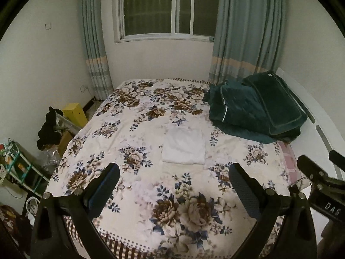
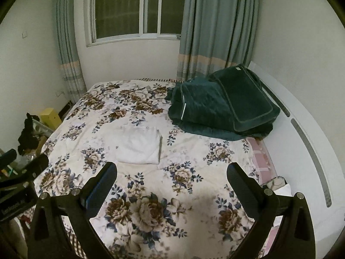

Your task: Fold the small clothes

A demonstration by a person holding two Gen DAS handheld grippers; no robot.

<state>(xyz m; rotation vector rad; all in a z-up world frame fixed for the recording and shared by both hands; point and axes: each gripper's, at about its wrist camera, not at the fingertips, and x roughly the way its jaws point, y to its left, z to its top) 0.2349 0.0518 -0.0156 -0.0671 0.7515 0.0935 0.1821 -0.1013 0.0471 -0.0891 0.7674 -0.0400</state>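
Observation:
A small white garment (image 1: 184,146) lies folded into a neat rectangle in the middle of the floral bedspread (image 1: 138,129); it also shows in the right wrist view (image 2: 138,145). My left gripper (image 1: 174,170) is open and empty, held above the near part of the bed, short of the garment. My right gripper (image 2: 171,169) is open and empty, beside the left one, with the garment ahead and to its left. The right gripper's body (image 1: 319,179) shows at the right edge of the left wrist view.
A dark green folded quilt (image 1: 256,105) lies at the bed's far right, by the white headboard (image 2: 301,116). Left of the bed stand a yellow box (image 1: 75,112), black clothing (image 1: 48,129) and a shelf (image 1: 19,168). Window and curtains are behind.

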